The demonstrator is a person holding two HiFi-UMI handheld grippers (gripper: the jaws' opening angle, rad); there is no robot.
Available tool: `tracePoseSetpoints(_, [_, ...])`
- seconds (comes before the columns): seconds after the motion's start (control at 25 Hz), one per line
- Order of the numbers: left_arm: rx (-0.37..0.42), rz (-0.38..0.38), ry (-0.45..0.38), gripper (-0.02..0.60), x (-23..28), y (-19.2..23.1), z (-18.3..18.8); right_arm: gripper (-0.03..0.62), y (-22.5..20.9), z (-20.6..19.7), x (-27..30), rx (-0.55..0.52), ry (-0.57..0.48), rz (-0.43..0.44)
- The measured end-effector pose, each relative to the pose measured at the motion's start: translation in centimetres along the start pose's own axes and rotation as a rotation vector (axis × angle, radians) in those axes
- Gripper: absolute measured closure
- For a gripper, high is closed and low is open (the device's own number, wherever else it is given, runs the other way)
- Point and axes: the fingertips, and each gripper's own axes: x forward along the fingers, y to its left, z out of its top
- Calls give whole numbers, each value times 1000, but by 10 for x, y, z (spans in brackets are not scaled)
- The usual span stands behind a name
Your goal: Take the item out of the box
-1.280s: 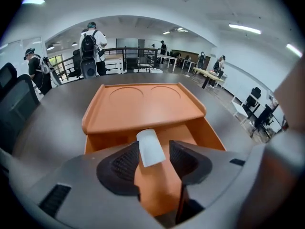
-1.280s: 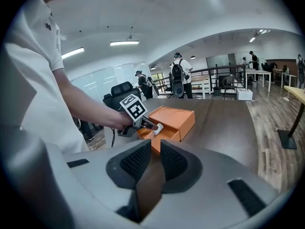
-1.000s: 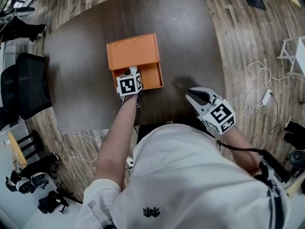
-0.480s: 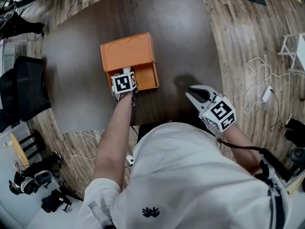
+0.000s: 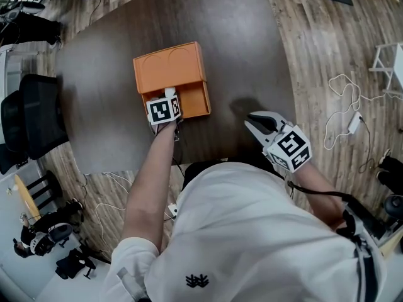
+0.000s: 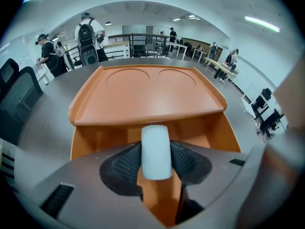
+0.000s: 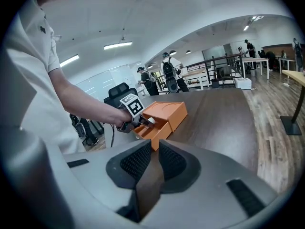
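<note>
The item, a pale rounded cylinder, stood inside the pulled-out drawer at the near side of the orange box. It had not yet been lifted clear. It sat upright between the pads of the left gripper. That gripper's jaws had just been closing, and both pads now appeared to lie against the item's sides. The left gripper pointed steeply down into the left part of the drawer, its marker cube over the near edge.

The step in hand looked like the grasp itself: closing on the item before drawing it out. The next move would call for a firm enough pinch that the smooth, rounded body did not slip. After that, a lift mostly straight up would be needed, since the box's top overhung the far end of the drawer and the drawer walls stood just beside the jaws. A tilt or a pull toward the far side could catch the item under that overhang.

The box lay on the dark table, left of its middle. The right gripper hovered well apart from it, over the near right of the table. Its jaws were drawn almost together with only a slit between them and nothing in it. It could steady the box if the drawer dragged.
</note>
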Motion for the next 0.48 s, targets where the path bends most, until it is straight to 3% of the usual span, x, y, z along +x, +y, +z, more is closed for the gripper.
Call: tracePoseSetpoints(0.48, [-25, -100, -87, 396, -50, -18, -1, 551, 25, 4, 14, -40, 1, 36])
